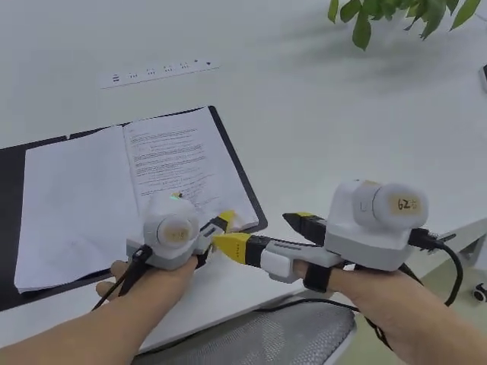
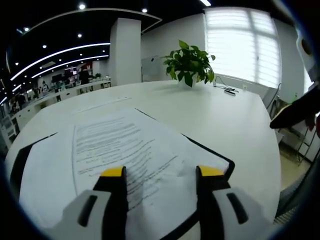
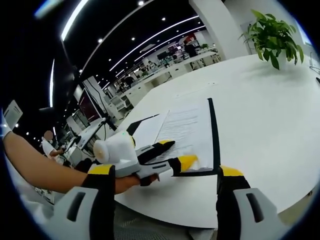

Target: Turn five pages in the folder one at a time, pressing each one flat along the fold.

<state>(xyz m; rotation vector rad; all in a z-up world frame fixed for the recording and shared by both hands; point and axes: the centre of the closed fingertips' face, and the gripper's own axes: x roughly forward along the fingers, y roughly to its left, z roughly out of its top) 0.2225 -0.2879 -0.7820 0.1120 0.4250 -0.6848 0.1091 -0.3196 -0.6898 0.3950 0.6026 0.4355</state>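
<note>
Sticker [image 1: 407, 204] on R tongs [image 1: 259, 233]: "62".

The left hand-held gripper [image 1: 215, 228] and right hand-held gripper [image 1: 266, 234] share white rounded bodies, black jaws tipped yellow, and black cables [image 1: 450, 257] trailing behind. A yellow sticker [image 1: 407, 204] on the right one reads 62.

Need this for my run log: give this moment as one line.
folder open on table | left gripper open over near corner of printed page | right gripper open, beside folder, empty

Black folder with white printed pages [image 1: 114, 190]: open, lying flat; near right corner at tips of my left gripper [image 2: 161, 172], rest stretching ahead.
</note>
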